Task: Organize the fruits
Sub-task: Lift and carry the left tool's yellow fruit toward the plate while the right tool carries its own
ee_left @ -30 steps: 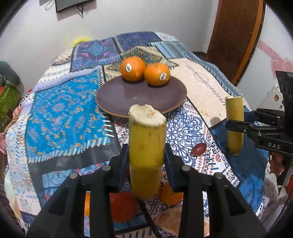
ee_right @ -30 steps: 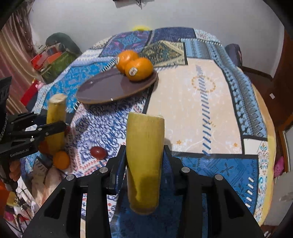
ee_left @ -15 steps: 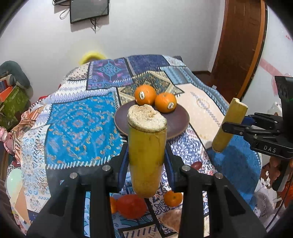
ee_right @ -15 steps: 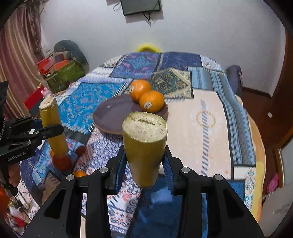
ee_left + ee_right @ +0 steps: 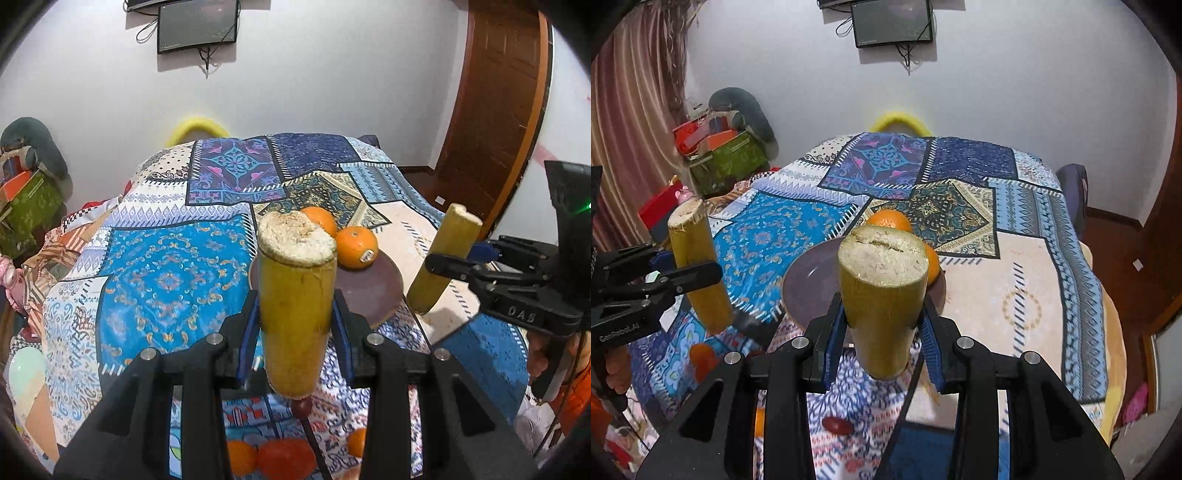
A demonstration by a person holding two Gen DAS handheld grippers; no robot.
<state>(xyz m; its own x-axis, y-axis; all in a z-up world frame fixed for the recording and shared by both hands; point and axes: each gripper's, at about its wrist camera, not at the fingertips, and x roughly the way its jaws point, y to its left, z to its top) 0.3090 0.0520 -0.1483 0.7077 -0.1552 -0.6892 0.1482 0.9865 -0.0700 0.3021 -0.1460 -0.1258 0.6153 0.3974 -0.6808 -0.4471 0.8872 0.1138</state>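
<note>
Sugarcane pieces fill both grippers. The left gripper is clamped on an upright yellow cane section, held up off the patchwork cloth of the counter. Just ahead of it and a little to its right sits the dark plate, carrying two oranges at its far side. Below and nearer than this gripper, an orange, a red fruit and a small dark red one lie on the cloth. To its right, the right gripper grips a second cane section, tilted in the left view, with its lower end beside the plate's right rim. The plate lies directly ahead of that gripper.
</note>
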